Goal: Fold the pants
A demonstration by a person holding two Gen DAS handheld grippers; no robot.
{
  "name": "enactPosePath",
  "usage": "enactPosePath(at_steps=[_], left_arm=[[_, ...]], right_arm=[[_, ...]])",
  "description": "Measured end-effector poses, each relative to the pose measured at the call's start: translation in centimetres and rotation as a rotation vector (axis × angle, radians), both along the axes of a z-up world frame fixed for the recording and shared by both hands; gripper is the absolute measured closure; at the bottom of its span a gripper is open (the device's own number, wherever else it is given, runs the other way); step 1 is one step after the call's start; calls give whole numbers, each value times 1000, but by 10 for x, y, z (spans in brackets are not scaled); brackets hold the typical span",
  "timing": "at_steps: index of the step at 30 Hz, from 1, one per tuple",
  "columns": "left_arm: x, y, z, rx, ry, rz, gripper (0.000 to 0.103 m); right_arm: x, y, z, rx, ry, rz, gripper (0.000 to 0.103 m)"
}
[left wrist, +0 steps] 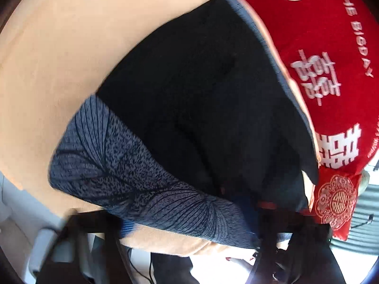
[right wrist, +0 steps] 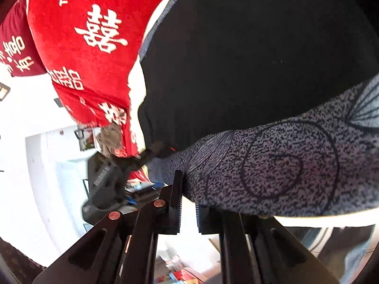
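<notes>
Peach bedding (left wrist: 47, 47) carries black pants with a grey speckled patterned band (right wrist: 272, 161), lying lengthwise beside the red cushion (right wrist: 78, 35); your right gripper (right wrist: 188, 203), slightly parted, empty, sits nearest that band.

The pants (left wrist: 201, 108) were plain black, with a wide band (left wrist: 118, 165) of grey cloth speckled in black and drawn over with thin dark fan-like lines and, in the right wrist view, looping curves. They lay on a peach-orange sheet (left wrist: 59, 47). Beside them the blanket (left wrist: 331, 47) was bright red with white Chinese characters and white lettering, and the right gripper (right wrist: 188, 210) was black with copper-coloured screws.
</notes>
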State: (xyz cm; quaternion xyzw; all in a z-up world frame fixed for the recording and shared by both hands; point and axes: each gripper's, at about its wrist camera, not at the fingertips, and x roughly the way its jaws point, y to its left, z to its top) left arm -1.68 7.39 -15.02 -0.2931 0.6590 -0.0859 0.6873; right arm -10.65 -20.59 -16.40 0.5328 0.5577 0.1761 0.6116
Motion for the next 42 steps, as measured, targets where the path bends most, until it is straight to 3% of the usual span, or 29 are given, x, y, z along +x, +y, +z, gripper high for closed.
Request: enactPosePath(at_steps=[2, 4, 6, 11, 13, 14, 15, 16, 19, 21, 25, 30, 33, 34, 35, 39, 40, 42], left_arm=[[0, 2, -1, -14, 0, -24, 72], [2, 4, -1, -22, 6, -40, 72], [4, 6, 3, -26, -2, -69, 72], [8, 0, 8, -8, -7, -135, 72], [7, 1, 5, 7, 4, -148, 72], [8, 0, 3, 19, 10, -153, 72], [8, -1, 2, 36, 14, -162, 72], [8, -2, 2, 50, 18, -166, 72], [7, -1, 20, 56, 1, -138, 72], [10, -1, 42, 55, -35, -121, 72], [35, -10, 78, 52, -104, -98, 72], [88, -32, 105, 63, -229, -84, 72], [132, -47, 103, 95, -277, -66, 69], [145, -52, 98, 115, -286, -60, 62], [158, -57, 92, 152, -295, -49, 52], [208, -69, 46, 284, -290, -29, 49], [219, -74, 32, 336, -277, -26, 42], [236, -80, 14, 420, -262, -23, 39]], right_arm=[[-8, -8, -7, 0, 15, -1, 87], [-24, -23, -14, -19, 35, -31, 70], [-40, -39, -19, -36, 55, -64, 61], [-70, -82, -28, -16, 72, -220, 61], [-78, -96, -33, 45, 71, -320, 61], [-79, -100, -35, 80, 75, -367, 65], [-84, -104, -37, 106, 96, -413, 86], [-85, -106, -38, 111, 125, -438, 96], [-77, -107, -14, 34, 138, -423, 97], [-59, -110, 22, -45, 78, -352, 97], [-15, -131, 77, -110, -25, -231, 96], [63, -157, 104, -152, -94, -100, 96], [127, -174, 94, -170, -90, -42, 93], [147, -179, 89, -182, -88, -25, 92], [165, -180, 83, -188, -81, -11, 92], [239, -189, 38, -211, -27, 58, 91], [254, -189, 24, -236, -13, 78, 92], [273, -186, 0, -280, 20, 109, 91]])
